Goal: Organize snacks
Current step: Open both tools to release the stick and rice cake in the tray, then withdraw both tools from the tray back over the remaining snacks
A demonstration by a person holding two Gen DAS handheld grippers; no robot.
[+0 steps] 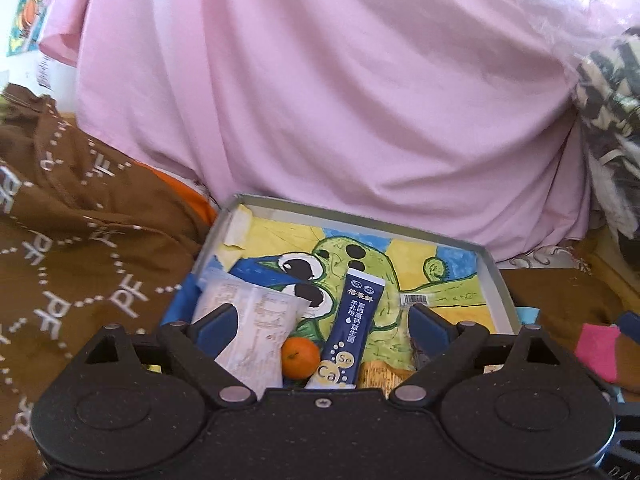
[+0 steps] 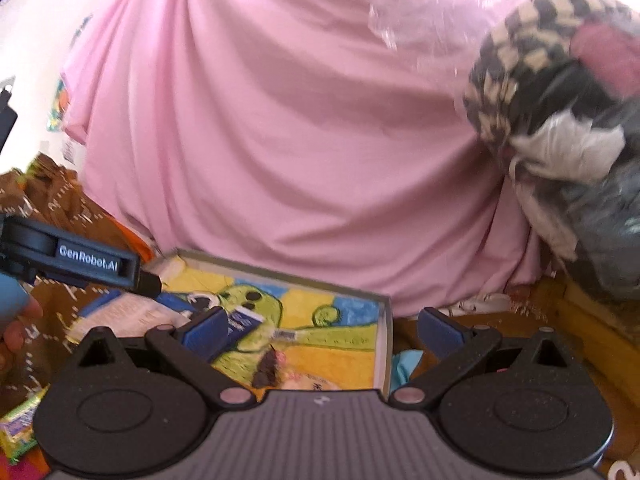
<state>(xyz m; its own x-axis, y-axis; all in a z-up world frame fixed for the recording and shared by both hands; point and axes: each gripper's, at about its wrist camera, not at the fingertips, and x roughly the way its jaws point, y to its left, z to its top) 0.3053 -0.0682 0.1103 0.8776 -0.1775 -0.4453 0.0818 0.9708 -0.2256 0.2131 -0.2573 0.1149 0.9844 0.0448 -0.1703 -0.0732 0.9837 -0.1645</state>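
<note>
Holding both tools over the shallow grey metal tray with a cactus drawing lining it, we keep the jaws of the left gripper spread wide and empty. Between them lie a white crinkled snack packet, a small orange tangerine and a navy-blue powder sachet. Our right gripper also stands wide apart, gripping nothing, over the tray's right edge. Beyond hangs a pink cloth.
</note>
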